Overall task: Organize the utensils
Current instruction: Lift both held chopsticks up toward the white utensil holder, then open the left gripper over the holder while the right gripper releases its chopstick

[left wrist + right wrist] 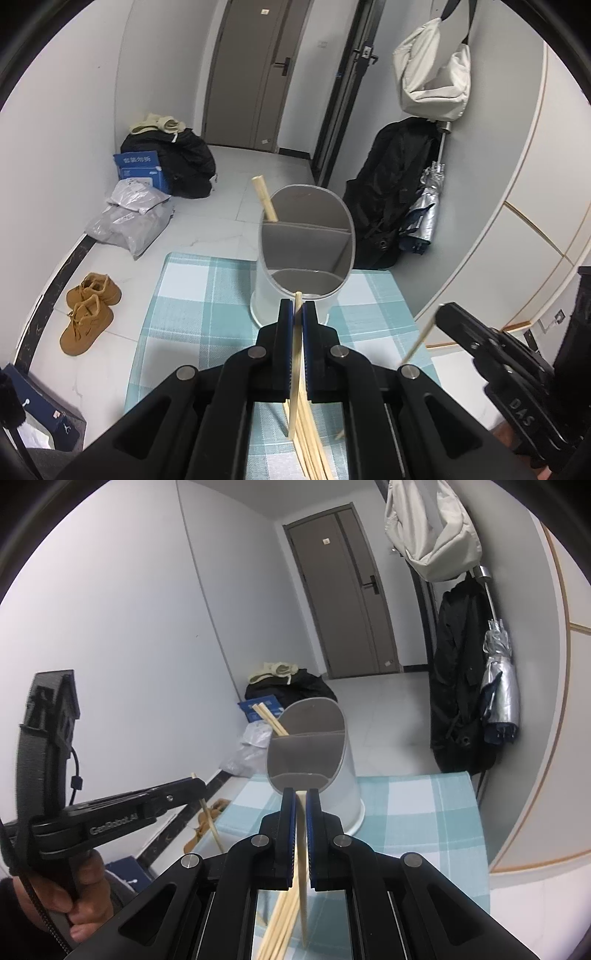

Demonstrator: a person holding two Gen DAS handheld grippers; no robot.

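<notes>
Above the worktop [192, 295], we pinch one chopstick [296, 347] in each tongs, left [297, 308] and right [301, 797], with two sticks [269, 718] in the holder [306, 236].

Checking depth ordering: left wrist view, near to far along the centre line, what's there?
Left gripper shut on a pale wooden chopstick → grey divided utensil holder on the teal checked cloth → white tiled floor → grey-brown door.
</notes>
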